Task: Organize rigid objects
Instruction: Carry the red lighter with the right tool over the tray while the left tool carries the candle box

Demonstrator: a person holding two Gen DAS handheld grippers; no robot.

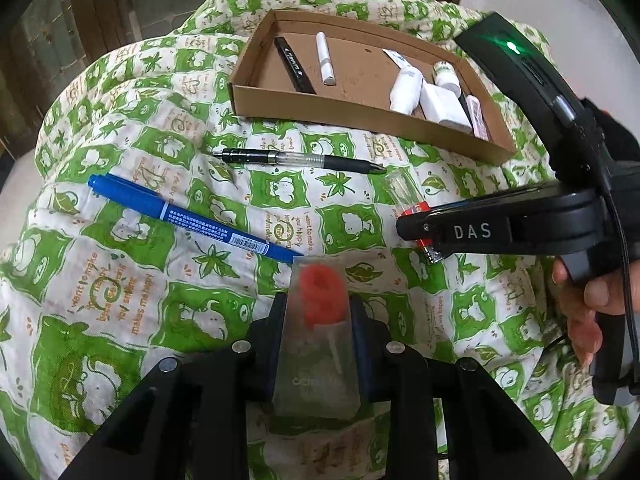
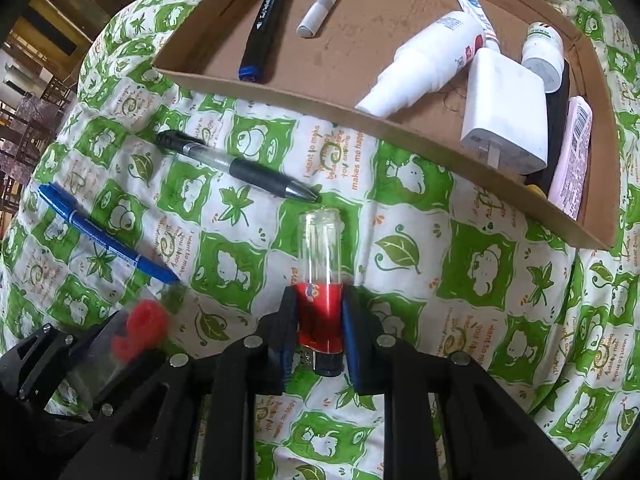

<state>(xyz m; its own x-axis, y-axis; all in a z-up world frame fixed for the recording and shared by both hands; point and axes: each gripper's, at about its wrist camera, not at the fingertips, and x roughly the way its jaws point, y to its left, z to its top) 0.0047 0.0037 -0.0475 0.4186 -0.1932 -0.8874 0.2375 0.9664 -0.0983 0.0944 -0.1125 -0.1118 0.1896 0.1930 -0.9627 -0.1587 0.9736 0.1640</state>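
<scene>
Both grippers point(image 1: 316, 312) point(image 2: 320, 320) clamped on items

Clear packet point(image 1: 316, 320) with red contents blurred, lighter point(image 1: 424, 216) half hidden behind right tool point(image 1: 404, 230)

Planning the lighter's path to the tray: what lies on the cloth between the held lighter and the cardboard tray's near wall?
Only the black pen's tip comes near that stretch; otherwise bare cloth between lighter and cardboard tray, in the right wrist view.
</scene>
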